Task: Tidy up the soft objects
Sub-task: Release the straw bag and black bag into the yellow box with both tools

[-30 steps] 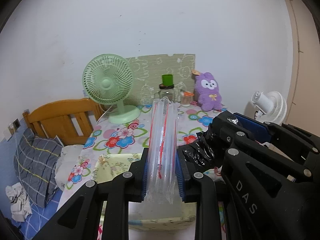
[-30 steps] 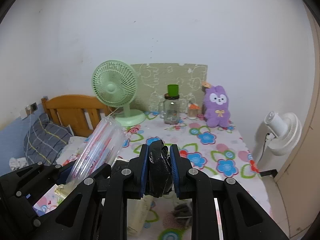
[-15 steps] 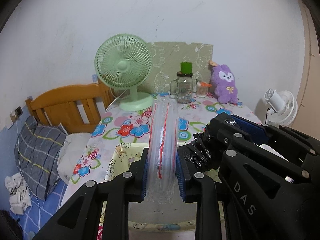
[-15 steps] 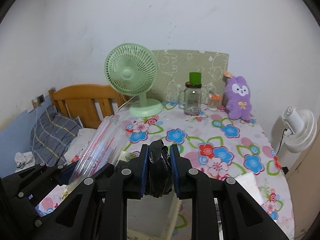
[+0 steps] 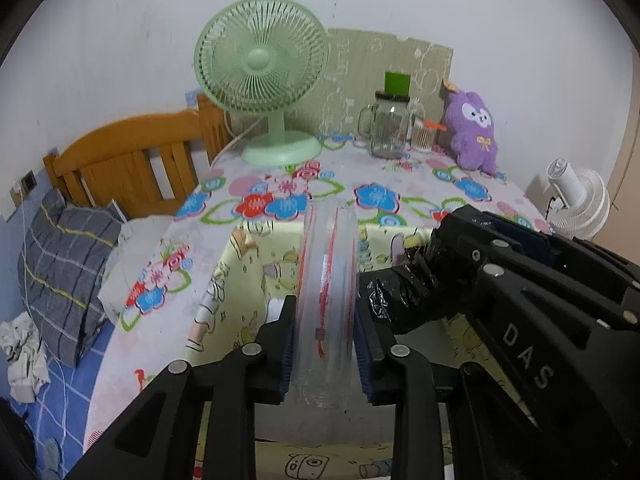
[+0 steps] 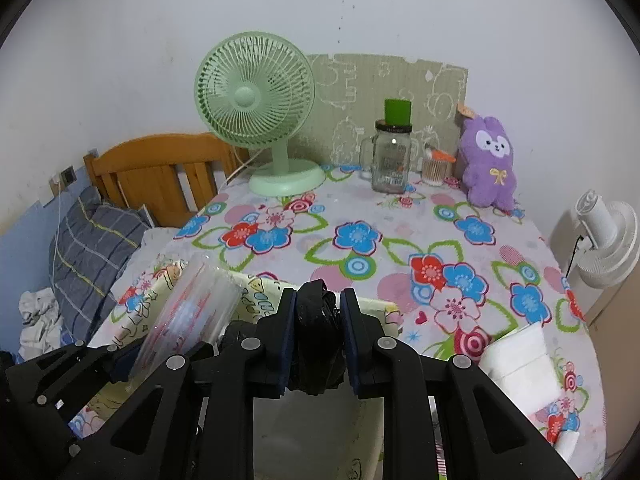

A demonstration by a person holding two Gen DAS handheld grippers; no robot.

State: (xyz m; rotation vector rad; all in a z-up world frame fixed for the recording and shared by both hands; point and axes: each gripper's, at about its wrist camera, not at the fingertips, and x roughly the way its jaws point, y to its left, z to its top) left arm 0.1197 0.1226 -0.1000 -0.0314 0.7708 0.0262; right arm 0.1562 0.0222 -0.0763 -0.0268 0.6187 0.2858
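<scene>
- Both grippers have dropped lower over the cartoon-print fabric bin (image 5: 248,264), which now spreads directly beneath the jaws, on the floral tablecloth (image 6: 400,240).
- Left gripper (image 5: 325,344) clenches a roll of clear red-striped zip bags (image 5: 329,280), standing up between its 2 pads.
- Right gripper (image 6: 318,344) clamps a crumpled black plastic bag (image 6: 318,332) between its pads.
- Far ahead stand a green fan (image 6: 256,96) and a purple plush (image 6: 488,160).

A lived-in bedroom at home is showing ahead of both grippers: a wooden headboard (image 6: 160,172) with a plaid pillow (image 6: 92,240) is sitting far left, a flowered tablecloth (image 6: 360,248) is covering the table, and a green desk fan (image 6: 256,112), glass jar (image 6: 390,162) and purple plush bunny (image 6: 490,164) are standing along the white wall.
</scene>
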